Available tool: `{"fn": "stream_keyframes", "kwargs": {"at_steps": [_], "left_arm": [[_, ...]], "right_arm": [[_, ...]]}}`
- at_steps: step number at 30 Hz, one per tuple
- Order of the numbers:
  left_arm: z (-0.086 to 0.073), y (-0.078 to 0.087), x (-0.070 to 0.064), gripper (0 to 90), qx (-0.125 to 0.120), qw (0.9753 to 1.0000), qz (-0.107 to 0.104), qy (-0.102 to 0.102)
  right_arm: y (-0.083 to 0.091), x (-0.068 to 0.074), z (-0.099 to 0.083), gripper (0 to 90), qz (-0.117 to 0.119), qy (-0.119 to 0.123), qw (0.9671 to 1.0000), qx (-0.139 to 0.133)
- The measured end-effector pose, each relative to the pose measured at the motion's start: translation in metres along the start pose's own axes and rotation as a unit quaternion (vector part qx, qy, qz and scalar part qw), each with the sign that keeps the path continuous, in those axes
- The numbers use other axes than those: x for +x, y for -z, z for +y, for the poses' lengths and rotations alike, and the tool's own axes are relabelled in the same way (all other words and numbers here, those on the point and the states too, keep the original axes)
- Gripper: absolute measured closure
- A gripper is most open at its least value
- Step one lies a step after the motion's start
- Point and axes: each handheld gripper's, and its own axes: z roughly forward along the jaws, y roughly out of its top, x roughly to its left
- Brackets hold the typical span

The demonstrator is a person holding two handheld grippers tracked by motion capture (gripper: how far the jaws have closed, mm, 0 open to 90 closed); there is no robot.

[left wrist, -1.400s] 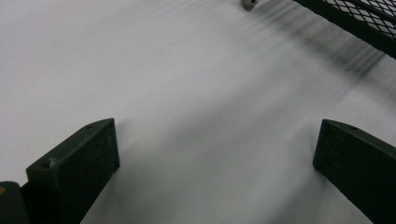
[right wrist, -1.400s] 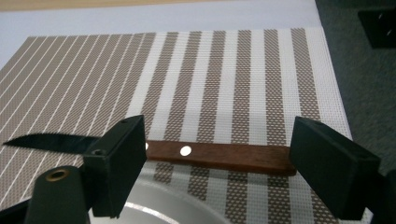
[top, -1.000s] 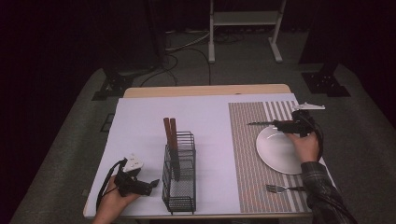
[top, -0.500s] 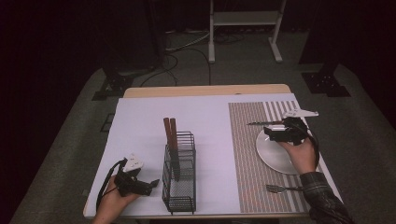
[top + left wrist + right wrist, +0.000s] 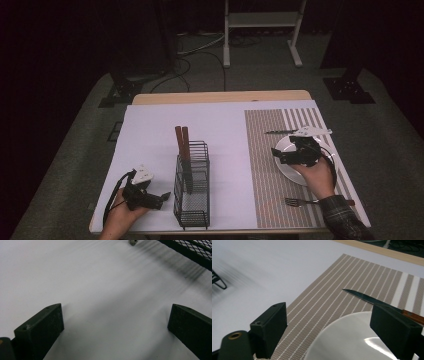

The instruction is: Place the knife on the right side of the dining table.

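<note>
Right gripper (image 5: 281, 156): held above the near-left part of the plate, pointing left toward the middle of the table; jaws spread wide, nothing between them
Right gripper view: open gripper (image 5: 329, 327) over the plate rim (image 5: 342, 340); knife blade (image 5: 367, 298) runs just beyond the rim and passes behind the right-hand jaw, not gripped
Plate (image 5: 287, 167): white, round, on the striped placemat (image 5: 265, 150) at the right of the table
Knife (image 5: 276, 132): flat on the placemat just beyond the plate, tip pointing left; handle end hidden behind the gripper in the high view
Fork (image 5: 300, 202): on the placemat near the table's front edge, just beside the person's right sleeve
Left gripper (image 5: 164, 196): low at the front left corner, pointing right toward the wire rack (image 5: 192, 185); jaws wide apart, empty
Left gripper view: open gripper (image 5: 115, 322) over bare white sheet (image 5: 87, 282); rack mesh (image 5: 197, 251) at the upper right corner, apart from the jaws
Rack contents: two brown-handled utensils (image 5: 182, 140) standing upright in the rear compartment, handles above the wire
Surface: white sheet (image 5: 150, 135) covers the left and middle of the wooden table (image 5: 220, 96)
</note>
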Motion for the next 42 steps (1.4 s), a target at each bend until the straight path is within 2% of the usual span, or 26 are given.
{"fn": "stream_keyframes", "kwargs": {"at_steps": [2, 6, 16, 22, 24, 26, 28, 34, 42], "left_arm": [[0.000, 0.000, 0.000, 0.0, 0.000, 1.0000, 0.000, 0.000], [0.000, 0.000, 0.000, 0.0, 0.000, 1.0000, 0.000, 0.000], [0.000, 0.000, 0.000, 0.0, 0.000, 1.0000, 0.000, 0.000], [0.000, 0.000, 0.000, 0.0, 0.000, 1.0000, 0.000, 0.000], [0.000, 0.000, 0.000, 0.0, 0.000, 1.0000, 0.000, 0.000], [0.000, 0.000, 0.000, 0.0, 0.000, 1.0000, 0.000, 0.000], [0.000, 0.000, 0.000, 0.0, 0.000, 1.0000, 0.000, 0.000], [0.000, 0.000, 0.000, 0.0, 0.000, 1.0000, 0.000, 0.000], [0.000, 0.000, 0.000, 0.0, 0.000, 1.0000, 0.000, 0.000]], "right_arm": [[0.000, 0.002, 0.000, 12.9, 0.003, 0.002, 1.0000, 0.001], [-0.001, 0.015, -0.002, 12.8, 0.025, 0.017, 0.9995, 0.001], [-0.005, 0.041, -0.004, 11.2, 0.061, 0.041, 0.9972, 0.005], [-0.010, 0.062, -0.006, 8.8, 0.089, 0.057, 0.9943, 0.015], [-0.011, 0.065, -0.006, 8.2, 0.092, 0.061, 0.9938, 0.016], [-0.015, 0.074, -0.007, 5.8, 0.102, 0.071, 0.9920, 0.023], [-0.017, 0.079, -0.008, 2.7, 0.106, 0.073, 0.9913, 0.027], [-0.022, 0.093, -0.011, 1.7, 0.116, 0.086, 0.9889, 0.034], [-0.033, 0.115, -0.016, 1.7, 0.137, 0.107, 0.9836, 0.049]]}}
